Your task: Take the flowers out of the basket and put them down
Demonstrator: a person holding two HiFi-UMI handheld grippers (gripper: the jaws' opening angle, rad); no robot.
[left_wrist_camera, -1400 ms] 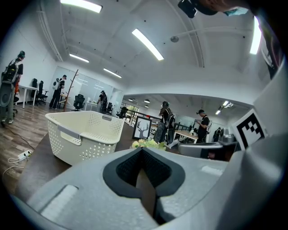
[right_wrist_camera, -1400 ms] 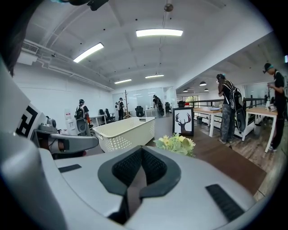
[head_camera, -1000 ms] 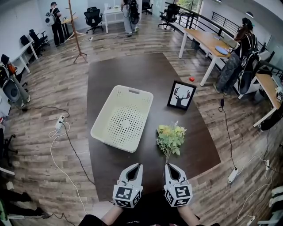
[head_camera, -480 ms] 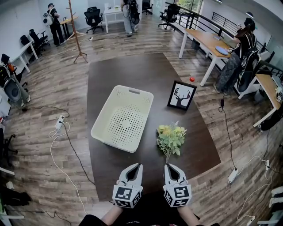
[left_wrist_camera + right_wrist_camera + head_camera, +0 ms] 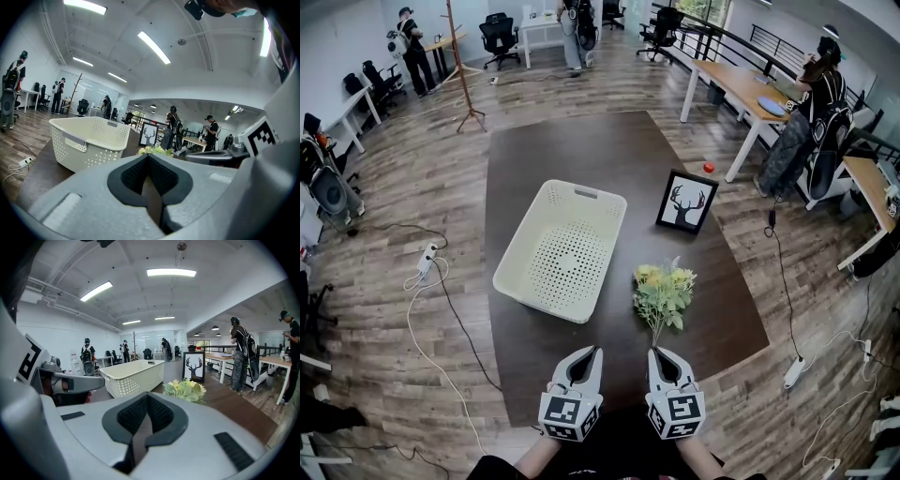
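The bunch of yellow-green artificial flowers [image 5: 663, 295] lies on the dark brown tabletop [image 5: 581, 141] toward its right edge, beside the empty cream perforated plastic basket [image 5: 581, 197]. The left gripper [image 5: 586, 355] and right gripper [image 5: 662, 355] sit at the near edge with jaws together and nothing held. Placement is judged complete.

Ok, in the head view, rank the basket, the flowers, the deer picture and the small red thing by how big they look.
1. basket: clearly largest.
2. flowers and deer picture: about alike, and the flowers lie nearer the camera, so left unranked.
3. small red thing: smallest.
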